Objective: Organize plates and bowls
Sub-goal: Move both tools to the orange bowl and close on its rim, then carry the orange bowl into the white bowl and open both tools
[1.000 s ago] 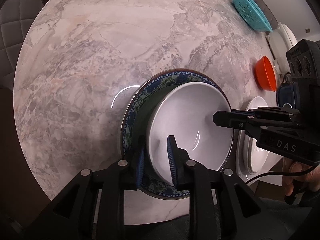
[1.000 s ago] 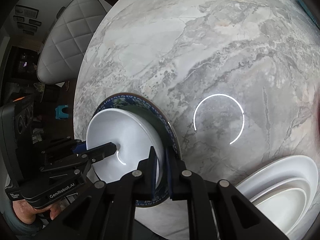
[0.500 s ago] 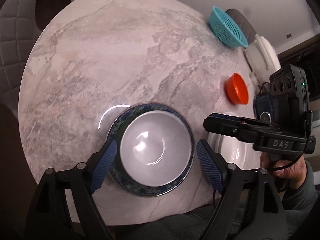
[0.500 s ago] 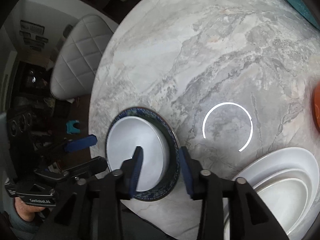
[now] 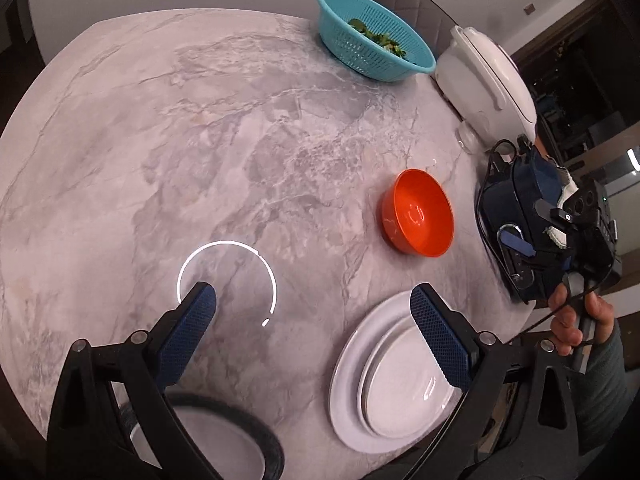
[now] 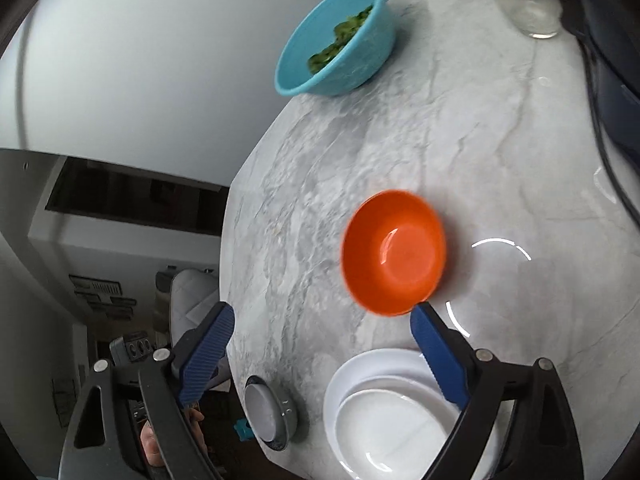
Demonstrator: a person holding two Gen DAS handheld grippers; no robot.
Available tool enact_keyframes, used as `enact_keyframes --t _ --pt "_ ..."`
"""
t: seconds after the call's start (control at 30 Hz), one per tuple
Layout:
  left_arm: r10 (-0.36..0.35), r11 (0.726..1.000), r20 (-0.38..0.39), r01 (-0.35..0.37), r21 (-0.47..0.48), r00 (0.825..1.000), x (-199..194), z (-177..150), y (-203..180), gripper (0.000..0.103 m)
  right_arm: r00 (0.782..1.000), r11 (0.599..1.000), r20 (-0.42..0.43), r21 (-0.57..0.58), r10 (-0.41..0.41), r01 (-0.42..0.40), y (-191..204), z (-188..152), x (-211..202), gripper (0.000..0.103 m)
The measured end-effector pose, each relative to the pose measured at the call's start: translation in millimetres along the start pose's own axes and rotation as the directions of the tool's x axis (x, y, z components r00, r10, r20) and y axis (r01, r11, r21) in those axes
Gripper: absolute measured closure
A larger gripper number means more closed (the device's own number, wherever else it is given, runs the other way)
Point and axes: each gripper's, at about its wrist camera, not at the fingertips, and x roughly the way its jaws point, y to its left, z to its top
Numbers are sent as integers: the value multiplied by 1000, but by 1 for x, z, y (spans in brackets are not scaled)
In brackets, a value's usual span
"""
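My left gripper [image 5: 310,300] hangs over bare marble, its jaws still opening and nothing between them. Below its right finger lies a stack of white plates [image 5: 400,376]. The white bowl [image 5: 208,440] on the dark patterned plate sits at the bottom left, half hidden by the gripper's frame. My right gripper [image 6: 322,316] is also opening and holds nothing. An orange bowl [image 6: 394,252] stands just beyond its right fingertip, apart from it. The white plates [image 6: 392,412] lie under that finger, and the white bowl [image 6: 268,416] sits near the table edge.
A teal colander [image 5: 372,36] with greens and a white rice cooker [image 5: 488,80] stand at the far edge. A clear glass [image 6: 528,12] and a dark cable [image 6: 600,128] are at the right. The round marble table [image 5: 200,140] drops off at the left in the right wrist view.
Both grippers let go of the white bowl on the patterned plate, opened wide, rose and swung to the right, toward the orange bowl and the white plates.
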Motion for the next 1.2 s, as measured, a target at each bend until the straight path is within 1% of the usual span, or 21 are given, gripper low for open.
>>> enact_keyframes --t 0.1,0.2,0.3,0.33,0.37,0.4,0.47,0.53,0.63,0.7,0.73,0.8,0.83,0.87,0.9,0.97,1.0,1.03,1.1,1.13,1.2 --pt "-35 999 -33 36 11 999 45 32 -18 4 1000 999 -1 42 6 -6 -27 18 -4 9" --pt "-18 999 -95 22 48 995 88 55 -35 6 999 998 -47 56 -19 22 -40 28 11 10" --pt "-13 997 -118 23 80 993 115 66 -46 6 996 997 -91 76 -10 17 -56 34 27 26" --pt "-18 996 -128 29 89 992 124 70 -50 6 995 997 -99 81 -12 20 -61 36 32 34" --pt "-14 995 -134 26 91 991 131 71 -52 6 994 996 -105 82 -16 25 -63 36 39 38" --pt "-11 996 -146 25 91 989 139 71 -53 6 993 996 -113 85 -16 25 -67 37 44 40" --pt "-41 996 -161 54 76 986 150 73 -53 8 992 995 -126 98 3 10 -73 41 53 42" --pt "-46 995 -176 60 75 983 160 73 -55 20 990 995 -140 101 17 -3 -76 40 61 42" --pt "-33 994 -203 53 96 979 173 73 -60 31 986 997 -167 79 7 6 -75 38 69 43" --pt "-25 993 -211 49 106 977 180 72 -65 38 982 998 -188 69 5 8 -75 36 73 48" --pt "-27 993 -214 51 106 977 184 73 -66 38 980 998 -197 67 3 11 -75 36 75 52" --pt "-34 992 -215 58 108 976 189 74 -69 38 979 997 -204 68 -5 19 -76 36 77 53" --pt "-33 992 -216 58 111 976 192 74 -70 41 980 997 -201 72 -3 17 -77 36 78 54" --pt "-37 991 -223 64 115 974 194 75 -71 45 980 997 -198 76 2 14 -78 36 79 57" --pt "-38 991 -230 66 116 972 198 76 -72 53 981 997 -196 75 1 14 -78 37 79 59" --pt "-45 991 -242 74 113 969 204 77 -74 65 980 997 -196 66 -15 28 -78 37 80 67" --pt "-50 991 -243 78 111 969 206 78 -75 68 980 997 -197 66 -19 32 -78 38 81 69" --pt "-50 991 -241 78 110 969 206 78 -76 68 979 997 -202 67 -21 35 -78 38 82 73" --pt "-49 990 -242 79 115 969 209 80 -78 70 979 997 -205 73 -17 33 -79 39 83 74" --pt "-49 990 -248 81 118 968 210 80 -79 76 978 997 -206 72 -19 35 -79 39 84 74" --pt "-44 989 -257 79 128 965 213 80 -81 83 977 997 -210 62 -31 45 -77 40 84 78"
